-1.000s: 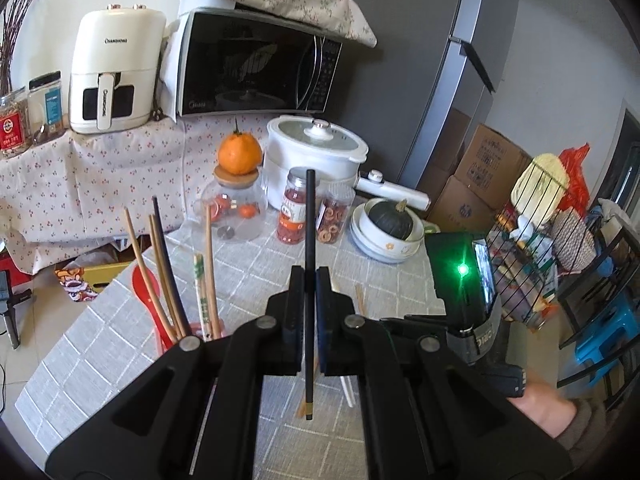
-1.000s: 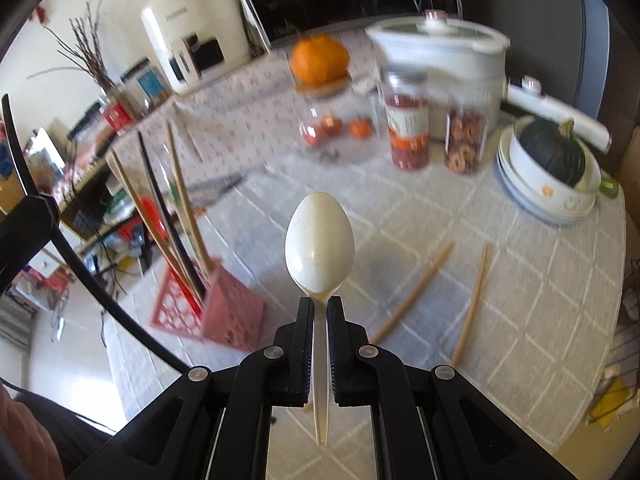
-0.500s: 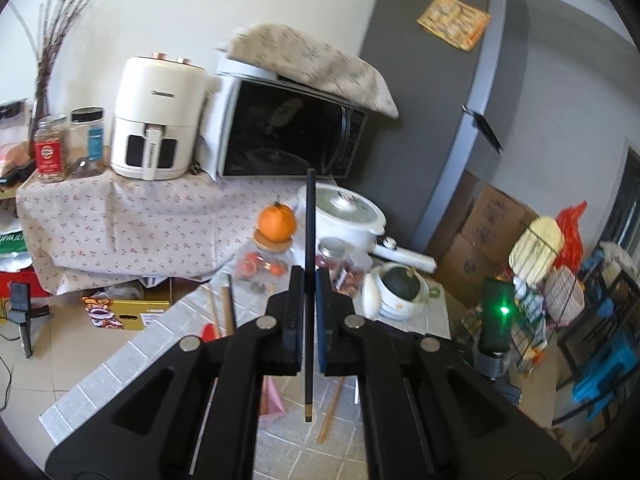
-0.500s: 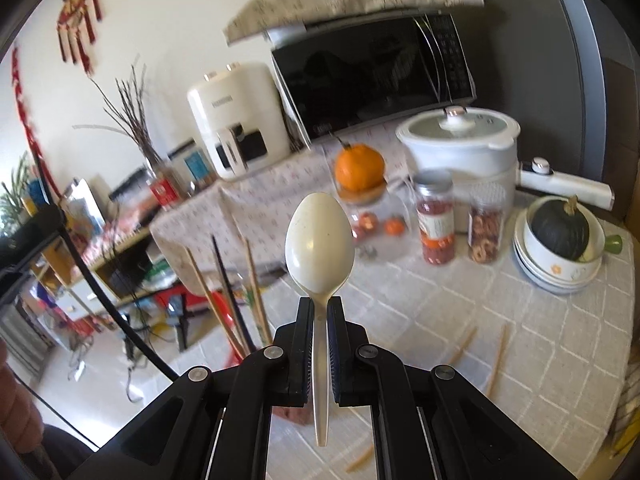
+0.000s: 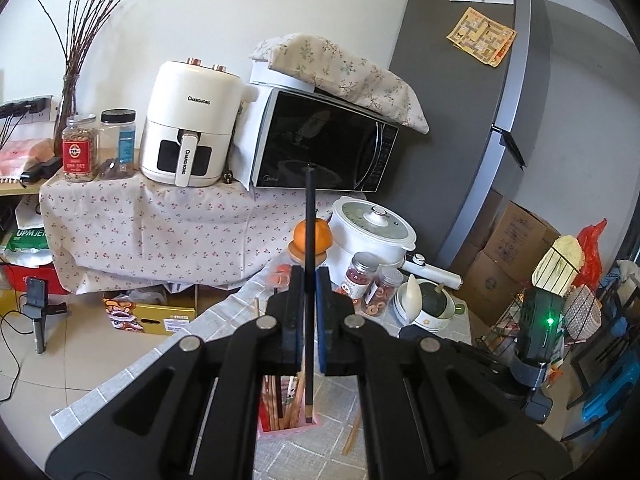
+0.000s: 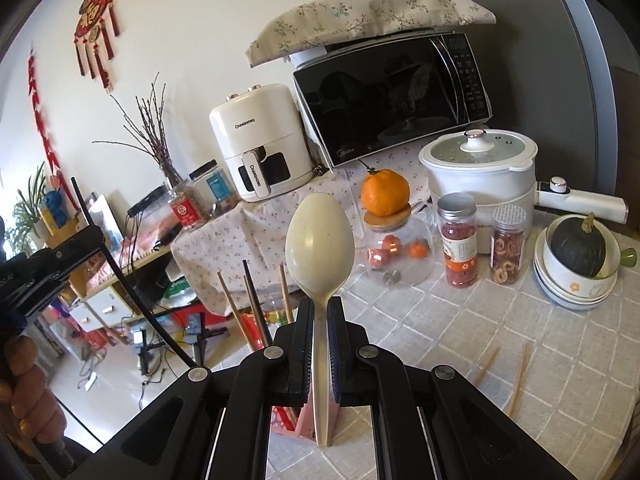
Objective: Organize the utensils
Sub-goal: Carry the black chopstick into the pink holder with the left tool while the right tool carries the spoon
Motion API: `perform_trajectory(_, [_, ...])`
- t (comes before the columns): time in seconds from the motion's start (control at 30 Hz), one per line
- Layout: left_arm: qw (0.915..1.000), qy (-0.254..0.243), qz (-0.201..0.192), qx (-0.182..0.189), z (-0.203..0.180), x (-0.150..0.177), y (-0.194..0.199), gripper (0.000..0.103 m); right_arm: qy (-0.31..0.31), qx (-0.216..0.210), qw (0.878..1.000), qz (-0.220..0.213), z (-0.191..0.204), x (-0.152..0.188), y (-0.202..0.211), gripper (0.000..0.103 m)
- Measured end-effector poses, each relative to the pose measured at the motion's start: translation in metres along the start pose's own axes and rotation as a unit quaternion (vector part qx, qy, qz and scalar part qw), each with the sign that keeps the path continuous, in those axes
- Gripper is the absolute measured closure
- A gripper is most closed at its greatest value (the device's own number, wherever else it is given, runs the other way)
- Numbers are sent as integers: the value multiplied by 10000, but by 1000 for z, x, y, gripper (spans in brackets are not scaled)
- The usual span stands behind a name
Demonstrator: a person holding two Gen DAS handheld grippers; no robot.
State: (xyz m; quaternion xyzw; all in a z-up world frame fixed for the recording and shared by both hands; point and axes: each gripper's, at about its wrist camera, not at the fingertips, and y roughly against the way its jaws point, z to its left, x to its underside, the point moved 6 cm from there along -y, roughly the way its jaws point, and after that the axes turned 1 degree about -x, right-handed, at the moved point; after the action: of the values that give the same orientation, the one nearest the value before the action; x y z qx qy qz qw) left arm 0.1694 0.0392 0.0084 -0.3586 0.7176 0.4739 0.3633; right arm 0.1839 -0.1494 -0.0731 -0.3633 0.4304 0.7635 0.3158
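Left view: the left gripper point(image 5: 309, 312) was clamped on a black chopstick point(image 5: 309, 240) pointing to 12 o'clock, above the pink holder point(image 5: 288, 426).
Right view: the right gripper point(image 6: 320, 324) squeezed a cream spoon point(image 6: 320, 252), bowl at 12 o'clock; two chopsticks point(image 6: 520, 372) lay at 3 o'clock on the table.

Pink utensil holder point(image 6: 304, 420): mostly hidden behind right tool point(image 6: 320, 312). Chopsticks point(image 5: 276, 400) inside it: lower ends concealed, count unclear. Hand point(image 6: 28, 396) at left edge: cut off by the frame.
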Motion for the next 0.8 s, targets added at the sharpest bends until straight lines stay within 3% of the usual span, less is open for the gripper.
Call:
perform_trajectory(0.2, [9997,-150,108,-174,0,8,-13,97,-97,-97,9999,-46,0,0,-5,96])
perform_trajectory(0.4, [9961,-270,684,-487,7,37,-46,97,-27,-142,9998,-164,8,2,-8,96])
perform_trajectory(0.8, [9883,-516,1273,-665,12,51,-63,97,101,-114,9998,-124,19,8,-26,96])
